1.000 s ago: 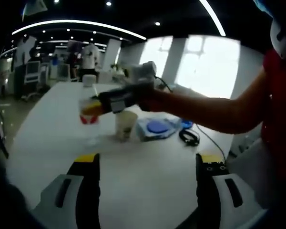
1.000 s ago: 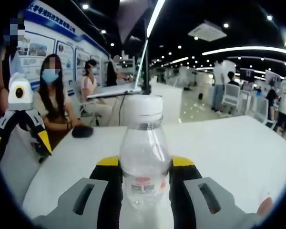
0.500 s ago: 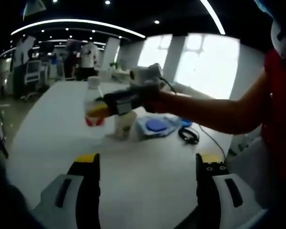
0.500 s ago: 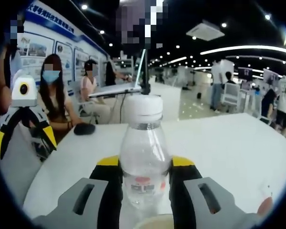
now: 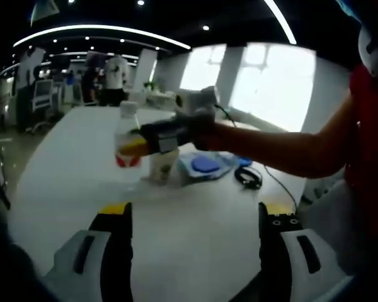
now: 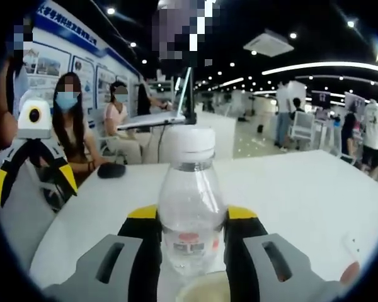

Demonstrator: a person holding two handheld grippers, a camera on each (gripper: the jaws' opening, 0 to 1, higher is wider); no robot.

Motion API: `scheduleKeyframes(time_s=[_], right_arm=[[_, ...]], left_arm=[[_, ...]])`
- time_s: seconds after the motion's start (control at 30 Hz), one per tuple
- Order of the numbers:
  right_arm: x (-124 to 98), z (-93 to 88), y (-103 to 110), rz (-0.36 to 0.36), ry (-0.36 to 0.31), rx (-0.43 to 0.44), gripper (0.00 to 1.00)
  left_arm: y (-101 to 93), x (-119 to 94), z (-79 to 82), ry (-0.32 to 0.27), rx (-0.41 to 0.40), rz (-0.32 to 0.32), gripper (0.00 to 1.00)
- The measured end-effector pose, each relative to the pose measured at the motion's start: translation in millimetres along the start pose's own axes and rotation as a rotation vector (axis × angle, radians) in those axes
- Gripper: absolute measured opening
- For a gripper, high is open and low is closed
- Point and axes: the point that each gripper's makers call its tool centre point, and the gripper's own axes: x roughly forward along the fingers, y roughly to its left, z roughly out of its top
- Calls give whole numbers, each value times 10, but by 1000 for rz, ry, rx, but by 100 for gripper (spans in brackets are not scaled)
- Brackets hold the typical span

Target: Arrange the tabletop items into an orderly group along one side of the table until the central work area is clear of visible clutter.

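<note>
Between the right claw's [image 6: 191, 236] yellow-tipped jaws stands one clear plastic bottle [image 6: 190, 207], white-capped and red-labelled, pinched upright over the white bench [image 6: 290, 189]. One paper cup's rim [image 6: 205, 292] shows just below it. From the left gripper view, that bottle [image 5: 127, 145] sits beside the pale cup [image 5: 162, 167], with a blue round lid on a clear packet [image 5: 205, 167] and a black coiled cable [image 5: 249, 178] farther along. The left claw [image 5: 195, 239] is spread wide, holding nothing.
</note>
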Motion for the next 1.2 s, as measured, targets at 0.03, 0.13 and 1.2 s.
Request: scheduleKeyframes(time_s=[0.03, 0.13, 1.2], right_arm=[[-6, -6, 7, 1, -2, 1, 37], [-15, -12, 25, 4, -9, 0, 38], [-300, 74, -72, -81, -39, -10, 62]], left_arm=[[2, 0, 0, 0, 0, 0, 79], [2, 3, -2, 1, 0, 0, 79], [-5, 19, 31, -1, 12, -3, 80]])
